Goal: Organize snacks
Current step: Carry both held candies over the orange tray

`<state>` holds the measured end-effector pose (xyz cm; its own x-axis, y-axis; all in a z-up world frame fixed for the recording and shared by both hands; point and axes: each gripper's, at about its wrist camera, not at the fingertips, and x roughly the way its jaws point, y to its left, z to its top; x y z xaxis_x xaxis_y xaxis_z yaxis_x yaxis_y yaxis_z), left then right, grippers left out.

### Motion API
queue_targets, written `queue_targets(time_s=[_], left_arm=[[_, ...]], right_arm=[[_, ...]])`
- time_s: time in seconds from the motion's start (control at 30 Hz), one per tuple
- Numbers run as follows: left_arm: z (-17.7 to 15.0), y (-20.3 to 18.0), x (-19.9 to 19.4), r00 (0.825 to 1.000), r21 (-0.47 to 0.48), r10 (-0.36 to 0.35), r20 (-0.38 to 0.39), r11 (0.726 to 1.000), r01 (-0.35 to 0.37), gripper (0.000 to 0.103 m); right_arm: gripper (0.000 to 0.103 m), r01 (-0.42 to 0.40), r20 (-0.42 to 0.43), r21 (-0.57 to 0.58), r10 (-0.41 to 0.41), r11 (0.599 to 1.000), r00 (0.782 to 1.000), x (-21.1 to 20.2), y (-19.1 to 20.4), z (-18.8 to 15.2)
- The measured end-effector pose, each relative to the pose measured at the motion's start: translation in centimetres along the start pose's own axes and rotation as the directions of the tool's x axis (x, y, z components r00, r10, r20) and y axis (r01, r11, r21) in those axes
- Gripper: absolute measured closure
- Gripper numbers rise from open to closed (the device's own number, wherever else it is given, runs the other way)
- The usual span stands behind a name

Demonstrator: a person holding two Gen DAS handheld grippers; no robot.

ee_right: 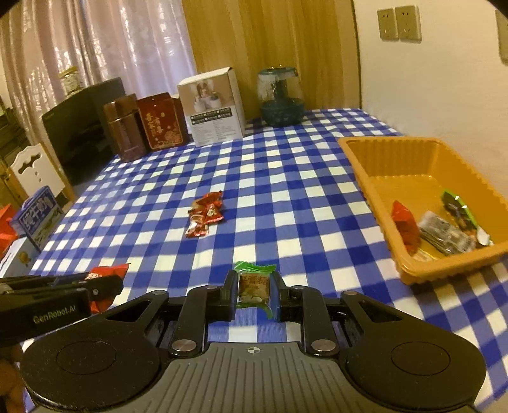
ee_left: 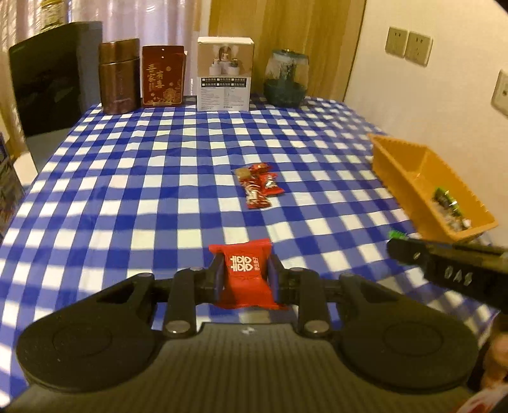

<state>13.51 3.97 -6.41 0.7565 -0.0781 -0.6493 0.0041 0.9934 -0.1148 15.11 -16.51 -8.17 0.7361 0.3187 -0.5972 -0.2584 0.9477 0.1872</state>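
Here red candy point(ee_left: 244, 274) lengthwise along left gripper point(ee_left: 245, 273).

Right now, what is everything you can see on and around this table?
tablecloth: one, blue and white check, covers the table
orange tray: one, right side, several wrapped snacks inside
loose snack pile: a few, red wrappers, mid-table
brown canister: one, far edge
red box: one, far edge
white box: one, far edge
glass jar: one, dark teal base, far edge
milk carton: one, blue, left of the table
wall sockets: two, beige
red snack: one, in left tool
green snack: one, in right tool
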Motion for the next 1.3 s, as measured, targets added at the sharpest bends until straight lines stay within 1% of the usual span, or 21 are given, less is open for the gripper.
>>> queue_targets(time_s=[0.1,0.23,0.53,0.73,1.03,1.3], left_arm=[[-0.5,-1.0,-1.8,1.0,-0.02,-0.008,0.01,1.0,0.008,0.078],[-0.7,-2.4,-3.5,1.0,-0.01,-0.02,0.023,1.0,0.02,0.078],[0.5,-4.7,-6.1,0.999,-0.014,-0.03,0.042,0.999,0.03,0.078],[1.3,-6.3,-6.1,0.999,-0.006,-0.04,0.029,0.999,0.04,0.078],[2.4,-9.4,-5.2,0.995,0.013,-0.102,0.006,0.995,0.102,0.078],[3.9,-12.4,-4.5,0.989,0.045,-0.145,0.01,0.989,0.144,0.078]], right_arm=[[0.082,0.003,0.011,-0.019,-0.003,1.0,1.0,-1.8,0.2,-0.6],[0.082,0.011,0.024,-0.017,-0.01,1.0,1.0,-3.8,0.0,-0.9],[0.082,0.042,0.03,0.017,-0.043,0.999,0.999,-7.2,-1.6,0.2],[0.082,0.074,0.037,0.005,-0.074,0.997,0.997,-8.8,-2.8,0.9],[0.082,0.116,0.062,-0.007,-0.115,0.993,0.991,-10.3,-4.5,2.2],[0.082,0.163,0.082,0.026,-0.165,0.986,0.983,-11.3,-7.5,3.7]])
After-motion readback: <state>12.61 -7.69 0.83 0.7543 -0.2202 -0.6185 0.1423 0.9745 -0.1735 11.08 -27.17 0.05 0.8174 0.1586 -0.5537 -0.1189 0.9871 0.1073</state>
